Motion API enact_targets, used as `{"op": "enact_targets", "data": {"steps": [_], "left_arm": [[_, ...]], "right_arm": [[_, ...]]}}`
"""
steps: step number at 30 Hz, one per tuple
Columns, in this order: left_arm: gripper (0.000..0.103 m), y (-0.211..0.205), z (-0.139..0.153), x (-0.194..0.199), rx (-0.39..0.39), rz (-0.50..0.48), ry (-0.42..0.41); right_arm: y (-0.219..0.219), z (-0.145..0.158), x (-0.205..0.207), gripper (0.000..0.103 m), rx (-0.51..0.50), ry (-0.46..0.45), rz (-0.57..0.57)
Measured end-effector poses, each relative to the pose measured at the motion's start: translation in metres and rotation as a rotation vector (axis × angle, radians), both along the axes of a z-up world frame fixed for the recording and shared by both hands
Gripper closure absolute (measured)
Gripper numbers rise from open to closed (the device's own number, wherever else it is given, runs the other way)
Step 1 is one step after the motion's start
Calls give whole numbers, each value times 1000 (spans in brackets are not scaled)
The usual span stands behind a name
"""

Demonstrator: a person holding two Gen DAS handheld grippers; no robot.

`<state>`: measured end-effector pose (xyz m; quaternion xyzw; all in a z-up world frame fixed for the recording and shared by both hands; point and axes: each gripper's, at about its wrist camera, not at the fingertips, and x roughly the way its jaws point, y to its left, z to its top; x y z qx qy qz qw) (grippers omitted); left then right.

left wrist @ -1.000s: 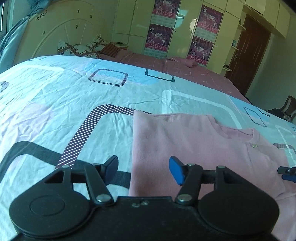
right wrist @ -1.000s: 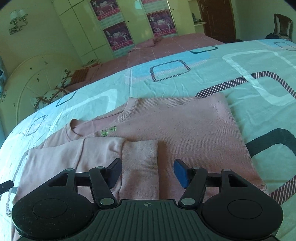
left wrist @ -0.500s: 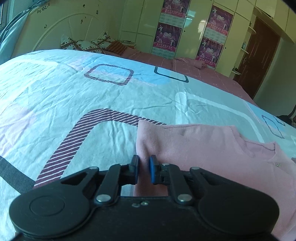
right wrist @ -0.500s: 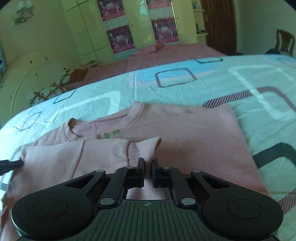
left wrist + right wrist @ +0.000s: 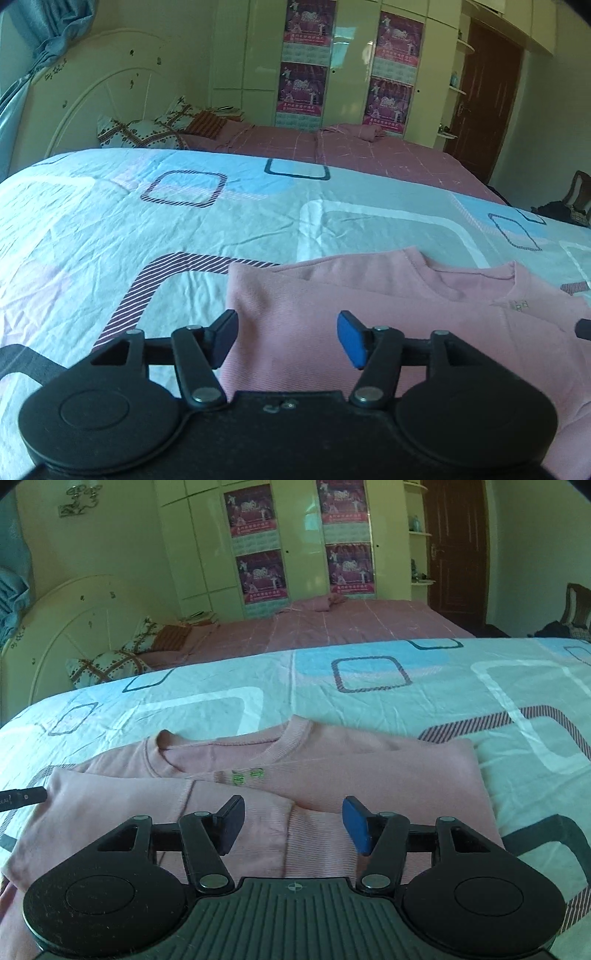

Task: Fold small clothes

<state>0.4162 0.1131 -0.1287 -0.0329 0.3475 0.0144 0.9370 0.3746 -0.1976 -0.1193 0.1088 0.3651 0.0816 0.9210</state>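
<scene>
Pink sweater (image 5: 369, 768) lying flat on a patterned bedsheet (image 5: 369, 705), neckline (image 5: 236, 746) toward the far side, one sleeve (image 5: 155, 812) folded across the body with its ribbed cuff (image 5: 317, 842) near the middle. Left gripper (image 5: 286, 338) above the sweater's side edge (image 5: 231, 295); jaws have just been opening and stand apart, cloth beneath them but none pinched. Right gripper (image 5: 293, 821) above the folded cuff; jaws likewise just opened, standing apart, nothing clamped. Left gripper's fingertip (image 5: 24, 797) visible at the left margin of the right wrist view, over the sleeve's outer edge. Beyond the sheet: pink bedspread (image 5: 369, 155), pillows (image 5: 147, 129), white headboard (image 5: 92, 99), wardrobe with posters (image 5: 258, 572), brown door (image 5: 484, 103).
</scene>
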Motion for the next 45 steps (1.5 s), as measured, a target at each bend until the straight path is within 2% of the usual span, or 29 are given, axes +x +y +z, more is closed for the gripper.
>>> {"op": "enact_targets", "data": {"steps": [5,13,17,24,27,31,40,43,45], "left_arm": [[44,-26,-5,-4,-14,-58,42],[44,-49,-28,-8,8,-90,119],[44,-52,-33,-12,41,-89,119],[44,-57,-32,-23,79,-83,126],[44,-56,-31,-25,84,-80,132],[42,-53,-33,-30,90,-78,129],[42,-49,-31,-46,122,-33,137],[44,-53,-25,-50,128,-9,148],[44,-55,-18,-60,119,3,140]], "right_arm": [[20,-4,4,46,-6,23,60],[35,-20,-7,46,-88,60,149],[32,-38,-17,46,-164,86,175],[27,-40,-26,46,-193,84,163],[22,-36,-24,46,-167,102,153],[23,-39,-28,46,-205,99,175],[11,-41,-34,46,-171,109,174],[13,-34,-34,45,-177,110,182],[9,-24,-44,45,-149,77,179]]}}
